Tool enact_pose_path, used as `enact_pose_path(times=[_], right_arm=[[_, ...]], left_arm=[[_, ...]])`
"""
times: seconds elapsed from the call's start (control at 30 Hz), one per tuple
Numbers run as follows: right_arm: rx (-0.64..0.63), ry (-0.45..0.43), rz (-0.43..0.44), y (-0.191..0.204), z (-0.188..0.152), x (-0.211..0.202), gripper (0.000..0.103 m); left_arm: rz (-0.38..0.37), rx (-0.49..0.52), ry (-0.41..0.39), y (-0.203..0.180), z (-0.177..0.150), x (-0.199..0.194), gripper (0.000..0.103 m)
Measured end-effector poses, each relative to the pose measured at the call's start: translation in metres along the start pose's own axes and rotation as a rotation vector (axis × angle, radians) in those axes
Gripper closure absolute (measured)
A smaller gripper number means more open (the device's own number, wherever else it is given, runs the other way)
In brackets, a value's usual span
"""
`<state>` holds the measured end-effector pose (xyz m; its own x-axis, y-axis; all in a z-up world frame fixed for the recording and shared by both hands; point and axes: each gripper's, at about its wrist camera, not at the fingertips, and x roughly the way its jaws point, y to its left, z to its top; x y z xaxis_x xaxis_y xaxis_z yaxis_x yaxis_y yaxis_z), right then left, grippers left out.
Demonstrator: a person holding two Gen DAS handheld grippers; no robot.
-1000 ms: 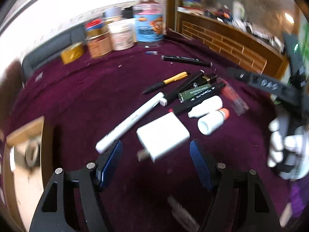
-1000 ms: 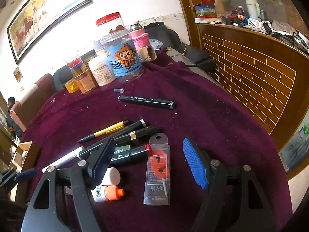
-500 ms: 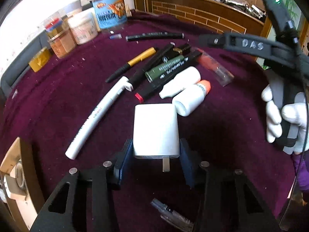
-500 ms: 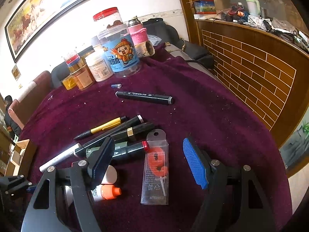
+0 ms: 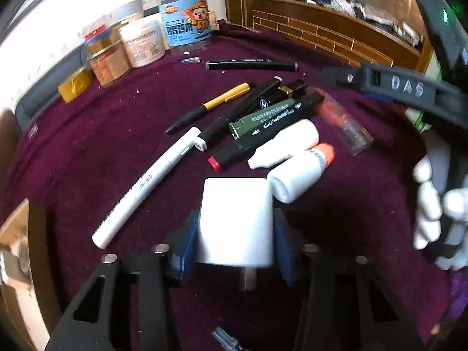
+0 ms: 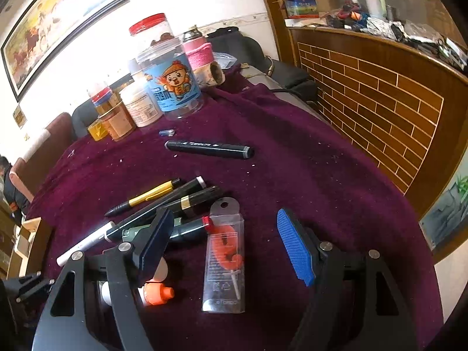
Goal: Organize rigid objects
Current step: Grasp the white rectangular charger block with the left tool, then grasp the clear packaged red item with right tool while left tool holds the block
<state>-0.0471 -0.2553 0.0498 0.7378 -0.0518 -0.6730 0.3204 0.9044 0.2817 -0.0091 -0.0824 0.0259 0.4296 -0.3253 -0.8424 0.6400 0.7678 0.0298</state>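
Everywhere, purple tablecloth [image 6: 307,181] beside brick-patterned counter [image 6: 380,93].

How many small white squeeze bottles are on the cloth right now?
2. The orange-capped bottle lies just past the white charger that the left gripper grips; the plain white bottle lies beside it, against the markers. More may be hidden.

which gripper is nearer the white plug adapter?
Left. The left gripper has its pads against both sides of the white plug adapter; the right gripper hangs open over the clear plastic blister pack.
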Motion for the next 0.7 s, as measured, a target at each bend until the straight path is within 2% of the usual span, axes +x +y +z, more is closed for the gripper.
enact_pose_path(times=[0.1,0.23,0.37,0.7], right_arm=[[0.028,0.009,0.005,-0.007,0.001,0.002,0.03],[0.054,0.021,-0.002,-0.014,0.001,0.004,0.03],[0.073,0.04,-0.011,-0.018,0.0,0.008,0.03],[0.105,0.077,0.018,-0.026,-0.001,0.016,0.03]], left_arm=[[-0.007,-0.044,-0.031,0.007,-0.006,-0.017,0.063],[-0.085,-0.146,-0.089,0.021,-0.022,-0.056,0.063],[-0.129,-0.217,-0.15,0.035,-0.039,-0.089,0.063],[-0.118,-0.4,-0.237,0.084,-0.097,-0.143,0.062]])
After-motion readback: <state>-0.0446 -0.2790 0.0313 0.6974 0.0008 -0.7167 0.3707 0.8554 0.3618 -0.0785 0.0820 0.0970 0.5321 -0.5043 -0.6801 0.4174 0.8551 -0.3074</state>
